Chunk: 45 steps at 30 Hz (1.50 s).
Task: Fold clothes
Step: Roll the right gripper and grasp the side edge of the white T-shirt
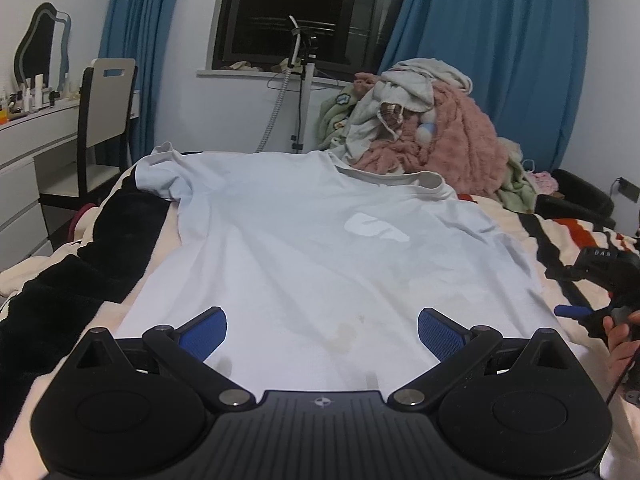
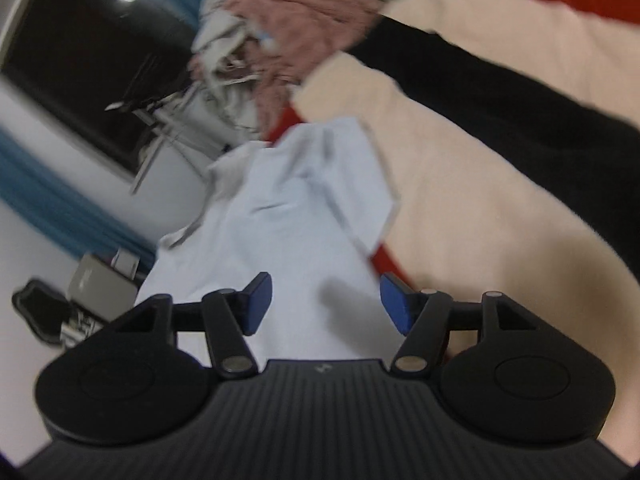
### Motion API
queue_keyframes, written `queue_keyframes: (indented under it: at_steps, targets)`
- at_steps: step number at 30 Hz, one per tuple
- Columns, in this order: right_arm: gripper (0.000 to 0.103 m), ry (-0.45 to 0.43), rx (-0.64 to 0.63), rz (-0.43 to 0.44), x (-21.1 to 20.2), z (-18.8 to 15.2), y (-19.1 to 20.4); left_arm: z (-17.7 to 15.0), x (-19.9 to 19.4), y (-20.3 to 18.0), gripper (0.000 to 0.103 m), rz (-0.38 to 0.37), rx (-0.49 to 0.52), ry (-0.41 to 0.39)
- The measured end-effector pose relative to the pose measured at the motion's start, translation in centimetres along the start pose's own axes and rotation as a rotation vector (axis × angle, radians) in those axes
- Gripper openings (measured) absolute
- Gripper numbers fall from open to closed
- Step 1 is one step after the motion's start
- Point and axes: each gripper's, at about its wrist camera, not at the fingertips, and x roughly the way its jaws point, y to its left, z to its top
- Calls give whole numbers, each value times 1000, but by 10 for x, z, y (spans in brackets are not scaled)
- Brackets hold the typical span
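A pale blue T-shirt (image 1: 304,248) lies spread flat on the bed, collar at the far right, one sleeve at the far left, a white logo on its chest. My left gripper (image 1: 322,334) hovers open over the shirt's near hem, nothing between its blue pads. In the right wrist view, tilted and blurred, the same T-shirt (image 2: 288,216) runs away from me with a sleeve folded out to the right. My right gripper (image 2: 326,304) is open just above the shirt's edge. The right gripper (image 1: 576,312) also shows at the left view's right edge, held by a hand.
A cream blanket (image 1: 560,236) with black and red stripes covers the bed. A heap of pink and white clothes (image 1: 424,128) sits at the far side. A white dresser (image 1: 36,148) and chair (image 1: 104,120) stand left, blue curtains (image 1: 492,52) and a window behind.
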Motion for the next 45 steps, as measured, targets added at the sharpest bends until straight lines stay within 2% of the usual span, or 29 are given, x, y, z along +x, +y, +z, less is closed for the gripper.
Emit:
queue_keyframes:
  at_steps: [6,11,14,18,21,27,32,37,39,45]
  targets:
    - [63,-24,88,91,37,15,-15,-3,4,-5,103,68,39,-57]
    - [63,-1,136,108,65,18,-31,-7,8,-8,103,78,66,-62]
    - [63,-15,181,158,69,24,-36,-12,14,-10,103,98,99,-71]
    - [63,-11,201,193,73,32,-39,-8,28,-7,103,111,63,-3]
    - [63,-6,179,220,75,34,-40,-9,28,-8,103,123,71,-7]
    - [62,-6,149,259,74,35,-31,-8,21,-12,103,106,88,-17]
    - [62,-40,132,286,72,40,-25,-9,19,-11,103,93,94,-24]
    - [62,-49,152,224,87,46,-33,-9,25,-5,103,94,65,-11]
    - [62,-55,171,225,95,49,-38,-9,28,-3,103,95,55,-8]
    - [58,-78,208,303,115,62,-48,-6,33,0,103,78,22,-23]
